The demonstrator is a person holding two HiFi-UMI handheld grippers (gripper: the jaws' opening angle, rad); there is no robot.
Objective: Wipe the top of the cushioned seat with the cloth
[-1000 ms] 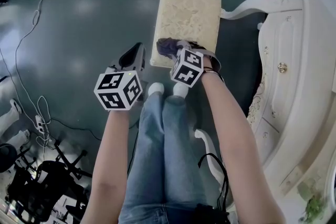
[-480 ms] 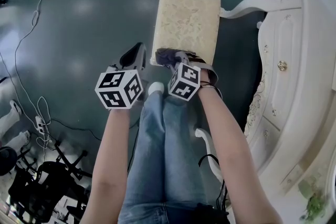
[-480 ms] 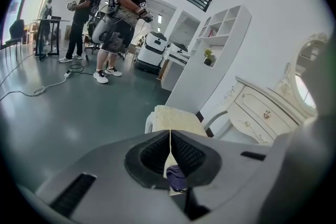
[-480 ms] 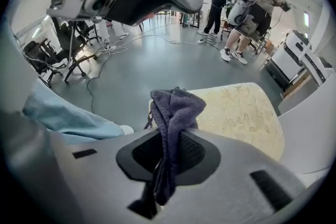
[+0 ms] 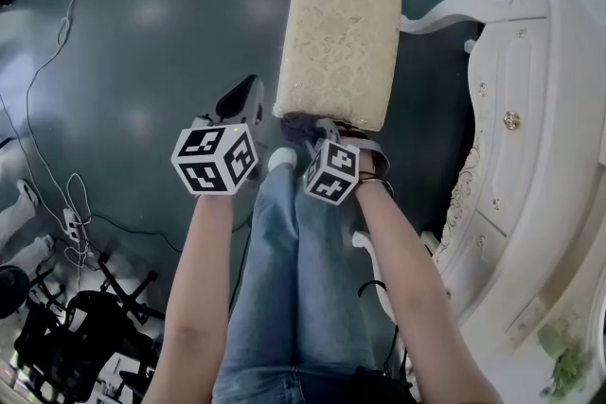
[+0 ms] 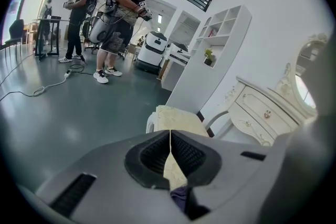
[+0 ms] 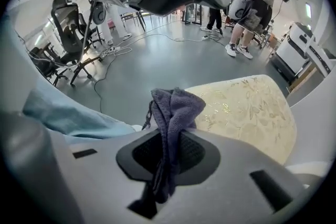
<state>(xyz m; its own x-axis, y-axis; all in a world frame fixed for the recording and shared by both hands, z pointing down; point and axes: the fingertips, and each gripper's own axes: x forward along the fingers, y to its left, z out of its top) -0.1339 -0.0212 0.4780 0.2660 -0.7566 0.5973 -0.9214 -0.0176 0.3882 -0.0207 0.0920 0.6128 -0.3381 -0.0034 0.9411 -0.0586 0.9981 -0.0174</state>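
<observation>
Cloth [image 7: 176,107], dark purple and bunched, sits pinched tight in the right hand-held gripper [image 7: 168,152], poking up at the near edge of the cushioned seat [image 7: 247,107]. Whether it touches the cushion is hard to judge. In the head view that gripper hides most of it. The left hand-held gripper [image 6: 169,157] hangs over the floor [image 5: 142,33], jaws pressed together on nothing.

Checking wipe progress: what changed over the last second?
The right gripper, shut on the cloth, pulled back toward the person, dragging the cloth to the near edge of the cushioned seat. The left gripper stayed shut and empty, left of the seat.
</observation>
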